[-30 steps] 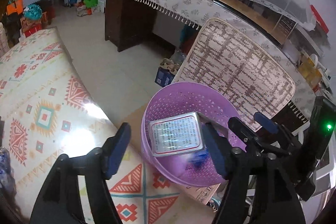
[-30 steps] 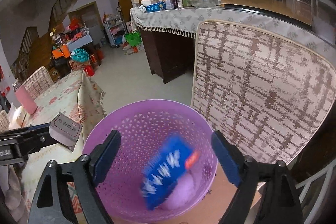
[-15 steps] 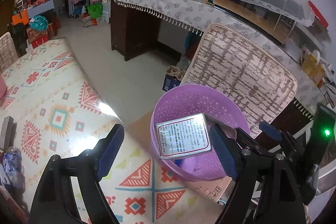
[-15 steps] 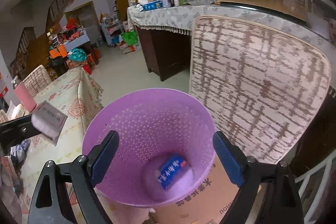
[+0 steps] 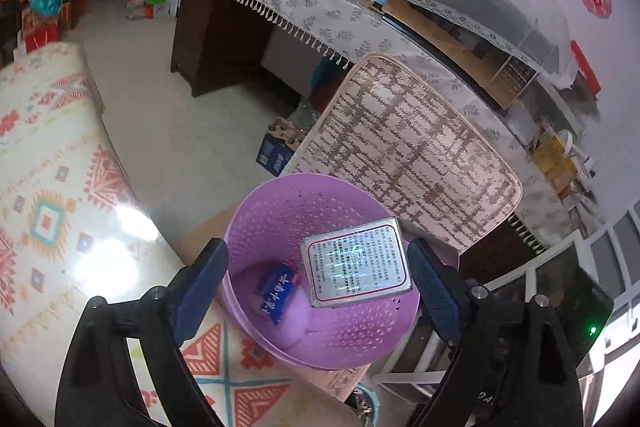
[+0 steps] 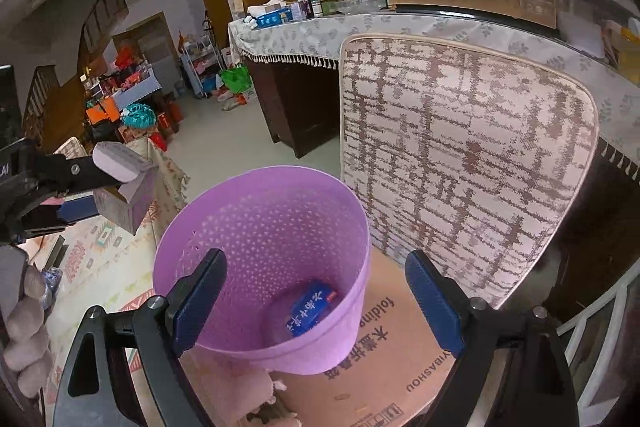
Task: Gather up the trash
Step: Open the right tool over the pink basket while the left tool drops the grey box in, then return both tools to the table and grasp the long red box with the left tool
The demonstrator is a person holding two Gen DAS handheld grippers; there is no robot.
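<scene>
a living room with a pale tiled floor; the landmark is a purple perforated basket [image 5: 320, 307] standing on a flattened cardboard box [image 6: 400, 359]. beside the basket lies a table under a glossy cloth with red and teal geometric prints [image 5: 52, 219]. behind the basket a cushion with a brown grid pattern [image 6: 460, 155] stands upright, and beyond that a long counter with a fringed leaf-print cloth [image 5: 304, 3], crowded with jars and boxes.

a small blue packet [image 6: 310, 313] lies on the basket's bottom. the silver box with printed text [image 5: 356, 263] sits above the basket's opening, against the right-hand finger of the left gripper [image 5: 316, 283], whose jaws are opening; the other finger stands clear of it. the right gripper [image 6: 316, 299] hangs over the basket's near rim, spread wide, nothing between its fingers.
</scene>
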